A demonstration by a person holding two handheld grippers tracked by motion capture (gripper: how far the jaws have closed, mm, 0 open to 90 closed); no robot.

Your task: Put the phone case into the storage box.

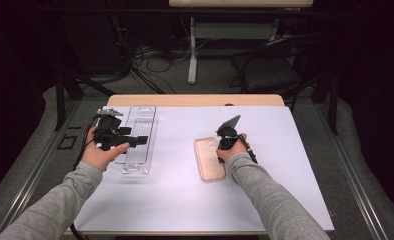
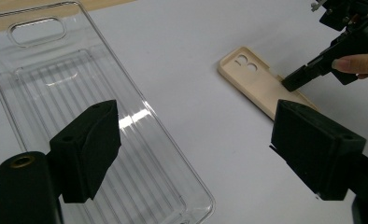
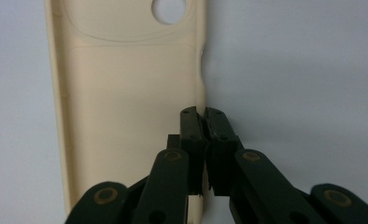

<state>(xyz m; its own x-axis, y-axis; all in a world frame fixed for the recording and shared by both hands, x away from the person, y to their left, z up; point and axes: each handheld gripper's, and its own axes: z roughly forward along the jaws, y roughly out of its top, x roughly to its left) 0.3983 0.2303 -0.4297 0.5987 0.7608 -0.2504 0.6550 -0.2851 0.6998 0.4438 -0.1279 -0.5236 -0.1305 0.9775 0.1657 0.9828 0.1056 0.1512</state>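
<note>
Your high view looks forward and down on the whole surface [image 1: 185, 200] from your side. Your left gripper view sits just above the clear tray [image 2: 79, 93], facing across to the beige phone case [image 2: 261, 84] and the right gripper [image 2: 294, 81]. Your right gripper view presses close over that same case [image 3: 126, 116], jaws together at its edge.

Dark room; grey floor [image 1: 212, 86], cables [image 1: 150, 60], black chair [image 1: 270, 70].
</note>
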